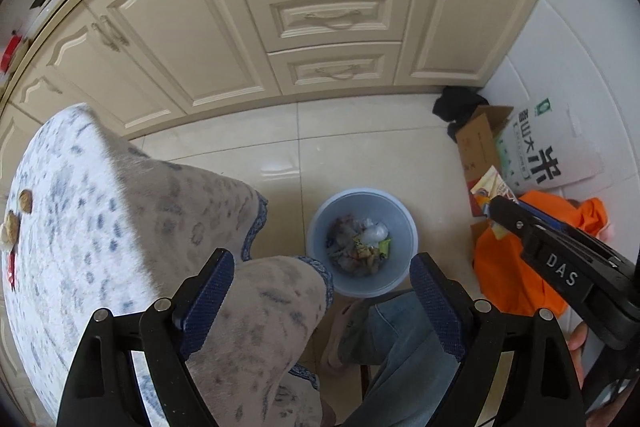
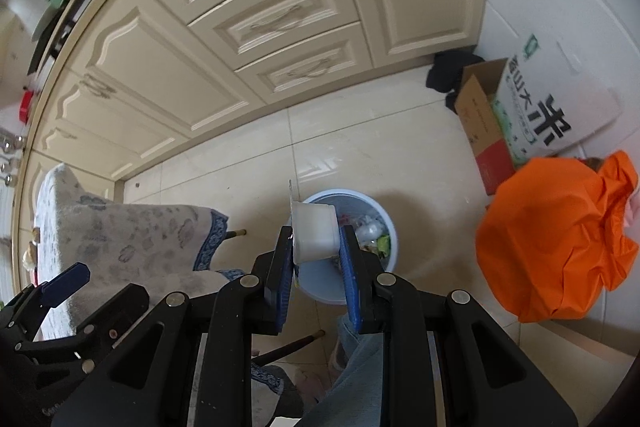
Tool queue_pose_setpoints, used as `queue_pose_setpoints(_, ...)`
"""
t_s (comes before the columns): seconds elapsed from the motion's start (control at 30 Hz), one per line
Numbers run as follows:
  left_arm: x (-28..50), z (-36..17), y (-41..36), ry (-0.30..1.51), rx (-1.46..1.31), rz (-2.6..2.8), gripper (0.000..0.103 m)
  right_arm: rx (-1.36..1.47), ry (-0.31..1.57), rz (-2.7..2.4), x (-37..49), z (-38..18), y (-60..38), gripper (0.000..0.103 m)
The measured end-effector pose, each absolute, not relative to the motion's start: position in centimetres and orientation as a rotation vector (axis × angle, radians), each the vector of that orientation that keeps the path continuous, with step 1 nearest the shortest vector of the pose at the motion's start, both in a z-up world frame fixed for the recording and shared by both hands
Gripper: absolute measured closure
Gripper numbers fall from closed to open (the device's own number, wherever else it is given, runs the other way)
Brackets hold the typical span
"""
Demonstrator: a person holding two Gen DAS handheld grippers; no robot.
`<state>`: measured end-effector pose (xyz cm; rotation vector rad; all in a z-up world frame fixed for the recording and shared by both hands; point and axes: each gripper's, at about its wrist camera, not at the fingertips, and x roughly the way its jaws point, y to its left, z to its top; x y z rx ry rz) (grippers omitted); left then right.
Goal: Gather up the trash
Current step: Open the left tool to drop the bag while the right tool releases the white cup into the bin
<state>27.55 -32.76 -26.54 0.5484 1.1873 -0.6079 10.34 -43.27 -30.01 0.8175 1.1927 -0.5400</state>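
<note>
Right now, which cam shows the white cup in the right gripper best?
Right wrist. The white plastic cup sits centred, clamped between the right gripper fingers, above the blue trash bin. Left wrist shows only the right gripper's body from the side; the cup is not visible there.

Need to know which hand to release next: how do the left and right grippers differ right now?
The left gripper has its jaws spread wide with nothing between them; the right gripper has its jaws closed on a white plastic cup. The left gripper sits partly over the cloth-covered table edge, while the right gripper holds its cup above the blue trash bin. Both point down toward the bin and have blue pads.
</note>
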Motion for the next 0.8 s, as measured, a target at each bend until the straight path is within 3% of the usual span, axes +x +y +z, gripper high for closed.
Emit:
queue_pose_setpoints(0.43,27.4,-24.0,-27.4,1.196,0.46,-0.609,0.017,0.731,1.205,-0.473,14.5,-28.8,-40.0,0.078)
queue_pose_setpoints(0.47,27.5,-23.8,-27.2,1.197,0.456,-0.616,0.017,0.722,1.211,-0.476,14.7,-28.7,-39.8,0.073)
queue_pose_setpoints(0.57,27.7,-23.6,-26.6,1.193,0.454,-0.623,0.017,0.709,1.228,-0.503,14.9,-28.6,-39.8,0.023)
queue_pose_setpoints(0.8,27.6,-23.4,-26.3,1.19,0.452,-0.627,0.017,0.675,1.228,-0.553,14.6,-28.3,-39.8,0.02)
